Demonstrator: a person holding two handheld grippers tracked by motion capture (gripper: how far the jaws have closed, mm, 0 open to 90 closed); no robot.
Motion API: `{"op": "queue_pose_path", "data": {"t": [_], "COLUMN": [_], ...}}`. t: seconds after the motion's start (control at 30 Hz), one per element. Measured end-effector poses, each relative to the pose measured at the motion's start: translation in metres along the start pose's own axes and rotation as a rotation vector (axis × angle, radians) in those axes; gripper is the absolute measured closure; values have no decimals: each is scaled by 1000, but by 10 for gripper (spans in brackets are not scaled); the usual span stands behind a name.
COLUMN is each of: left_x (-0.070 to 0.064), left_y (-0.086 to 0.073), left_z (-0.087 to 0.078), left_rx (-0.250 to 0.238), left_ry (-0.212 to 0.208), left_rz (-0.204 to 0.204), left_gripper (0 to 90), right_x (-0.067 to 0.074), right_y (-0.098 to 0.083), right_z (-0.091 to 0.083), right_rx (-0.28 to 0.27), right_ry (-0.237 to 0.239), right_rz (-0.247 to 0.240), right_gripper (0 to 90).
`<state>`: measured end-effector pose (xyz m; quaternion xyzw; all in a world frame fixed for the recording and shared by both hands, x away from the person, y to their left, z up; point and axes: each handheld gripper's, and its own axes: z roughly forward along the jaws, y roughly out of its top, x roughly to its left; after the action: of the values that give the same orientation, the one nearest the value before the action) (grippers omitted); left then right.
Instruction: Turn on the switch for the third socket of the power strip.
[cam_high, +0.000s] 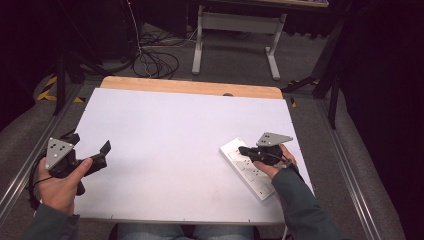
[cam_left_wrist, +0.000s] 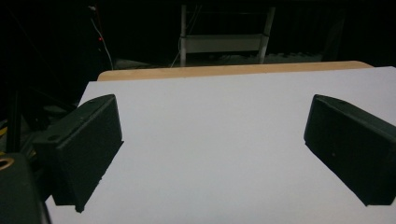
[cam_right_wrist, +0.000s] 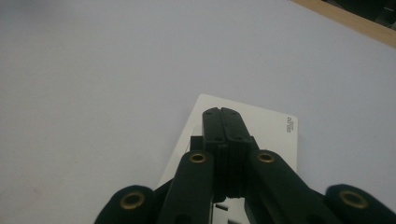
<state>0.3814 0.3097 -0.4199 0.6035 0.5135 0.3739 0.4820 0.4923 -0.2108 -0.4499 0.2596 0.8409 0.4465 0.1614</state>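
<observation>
The left hand (cam_high: 57, 182) is holding the left gripper (cam_high: 102, 152) at the table's (cam_high: 165, 125) near left edge, its jaws standing wide apart. The right hand (cam_high: 277, 162) is holding the right gripper (cam_high: 243, 150) near the table's right edge, pointing left, its jaws pressed together.

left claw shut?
No, the left claw is open: its jaws stand wide apart over bare white table.

1. The right claw (cam_right_wrist: 221, 114), jaws pressed together, covers the middle of the white power strip (cam_right_wrist: 273, 128) in the right gripper view; its near end is cut off by the bottom edge.
2. Small print (cam_right_wrist: 289, 125) on the strip is too small to read.
3. In the high view, the right hand (cam_high: 277, 162) hides part of the strip.
</observation>
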Motion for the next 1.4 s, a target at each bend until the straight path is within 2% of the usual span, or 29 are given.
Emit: {"op": "queue_pose_path", "data": {"t": [0.67, 0.8, 1.4], "left_x": [-2, -2, -3], "left_y": [0, 1, 1], "left_z": [4, 4, 5], "left_rx": [4, 3, 9], "left_ry": [-10, -13, -16], "left_rz": [0, 2, 4], "left_gripper": [49, 50, 51], "right_x": [-1, -2, -5], "right_y": [-5, -6, -10], "right_z": [-19, -25, -43], "right_rx": [-74, -101, -191], "right_ry": [9, -8, -15], "right_rz": [21, 21, 26], "right_gripper": [900, 900, 900]}}
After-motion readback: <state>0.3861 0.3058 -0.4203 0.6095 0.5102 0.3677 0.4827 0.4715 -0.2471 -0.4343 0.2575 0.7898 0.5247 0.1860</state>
